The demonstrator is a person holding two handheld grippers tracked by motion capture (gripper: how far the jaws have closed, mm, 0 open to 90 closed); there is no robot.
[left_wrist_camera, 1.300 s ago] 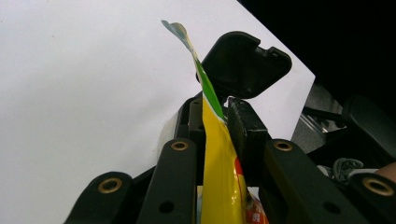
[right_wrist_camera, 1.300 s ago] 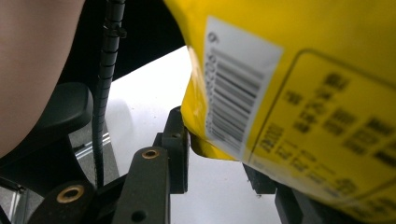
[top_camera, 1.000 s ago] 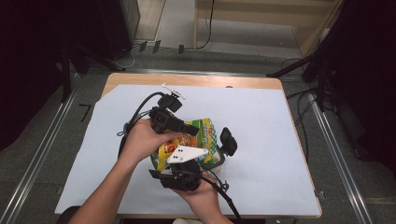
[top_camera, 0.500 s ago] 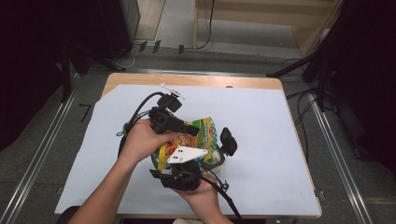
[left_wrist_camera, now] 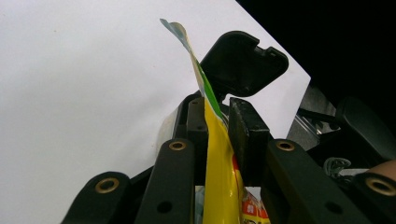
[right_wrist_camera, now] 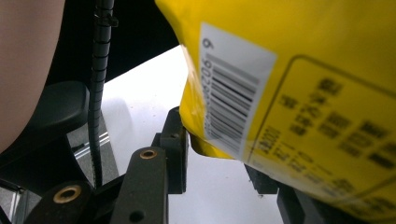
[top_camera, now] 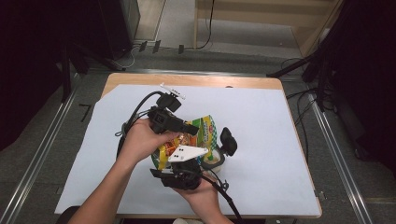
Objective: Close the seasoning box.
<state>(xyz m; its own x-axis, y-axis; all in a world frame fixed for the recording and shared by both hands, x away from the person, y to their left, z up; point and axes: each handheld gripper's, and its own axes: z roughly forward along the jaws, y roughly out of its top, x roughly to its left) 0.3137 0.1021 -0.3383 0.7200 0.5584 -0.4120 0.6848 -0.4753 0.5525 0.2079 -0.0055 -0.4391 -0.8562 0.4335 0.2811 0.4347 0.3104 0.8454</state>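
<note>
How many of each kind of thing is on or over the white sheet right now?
Grippers: 2, left gripper and right gripper
Yellow snack bags: 1, bag
Small white round containers: 1, container
White sheets: 1, sheet
Total: 5

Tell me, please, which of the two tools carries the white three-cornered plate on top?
The right tool, held in the hand nearest the table's front edge, carries the white plate. The left tool, farther back, has none; it pinches the yellow packet edge.
</note>
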